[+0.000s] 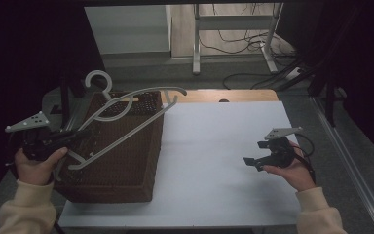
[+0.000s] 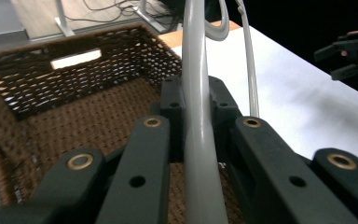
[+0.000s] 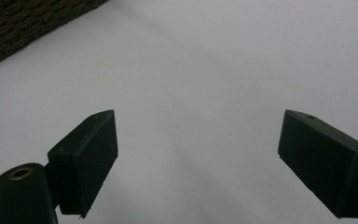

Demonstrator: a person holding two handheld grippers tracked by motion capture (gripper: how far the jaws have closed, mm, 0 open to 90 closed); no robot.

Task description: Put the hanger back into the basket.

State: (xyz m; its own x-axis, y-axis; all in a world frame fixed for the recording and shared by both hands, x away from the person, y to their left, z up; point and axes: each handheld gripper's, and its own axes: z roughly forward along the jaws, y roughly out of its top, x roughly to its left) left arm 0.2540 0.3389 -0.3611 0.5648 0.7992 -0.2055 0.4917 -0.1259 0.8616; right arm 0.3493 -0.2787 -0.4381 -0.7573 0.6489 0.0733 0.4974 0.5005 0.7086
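Brown wicker basket sits at the left end of the white table surface, its near left corner overhanging the table's edge. A grey plastic hanger lies tilted above the open basket, hook end at the far left, one long arm sloping down toward the near left. Left gripper, held in the person's left hand at the basket's left side, has its jaws closed on the hanger; in the left gripper view the grey bar runs straight up between the two black jaws, pinched tight, with the woven basket floor below and behind. Right gripper, in the person's right hand, is over the bare right part of the table, well apart from basket and hanger. Its jaws stand wide apart with nothing between them; the right gripper view shows white table surface between the pads and a corner of the basket at upper left. Cream sleeves on both forearms.
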